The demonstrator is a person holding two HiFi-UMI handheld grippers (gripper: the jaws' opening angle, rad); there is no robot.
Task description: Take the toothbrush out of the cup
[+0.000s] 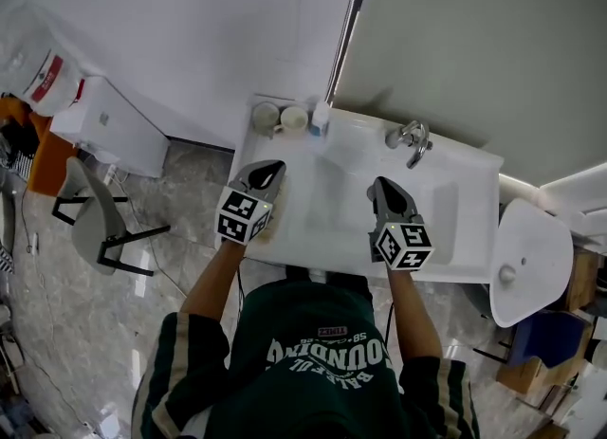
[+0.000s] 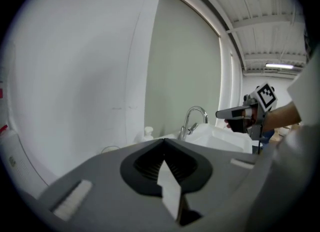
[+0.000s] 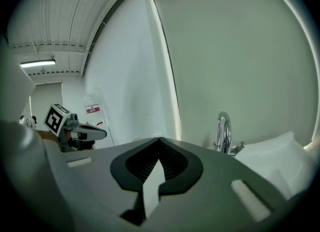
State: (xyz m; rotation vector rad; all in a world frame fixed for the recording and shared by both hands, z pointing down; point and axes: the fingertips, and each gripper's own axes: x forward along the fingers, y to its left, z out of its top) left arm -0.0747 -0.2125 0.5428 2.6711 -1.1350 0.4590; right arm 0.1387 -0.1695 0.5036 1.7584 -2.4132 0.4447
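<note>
Two pale cups (image 1: pixel 266 117) (image 1: pixel 295 118) stand side by side on the back left corner of the white sink (image 1: pixel 455 224). No toothbrush can be made out in them. My left gripper (image 1: pixel 270 170) hovers above the sink's left rim, short of the cups, its jaws shut with nothing between them (image 2: pixel 162 142). My right gripper (image 1: pixel 382 186) hangs over the basin below the faucet (image 1: pixel 410 138), also shut and empty (image 3: pixel 159 140). Each gripper shows in the other's view, the right gripper (image 2: pixel 235 113) and the left gripper (image 3: pixel 92 134), both held up in the air.
A small white bottle (image 1: pixel 321 117) stands beside the cups against the wall. A toilet (image 1: pixel 526 262) sits to the right of the sink. A grey chair (image 1: pixel 95 214) and a white cabinet (image 1: pixel 119 129) stand at the left.
</note>
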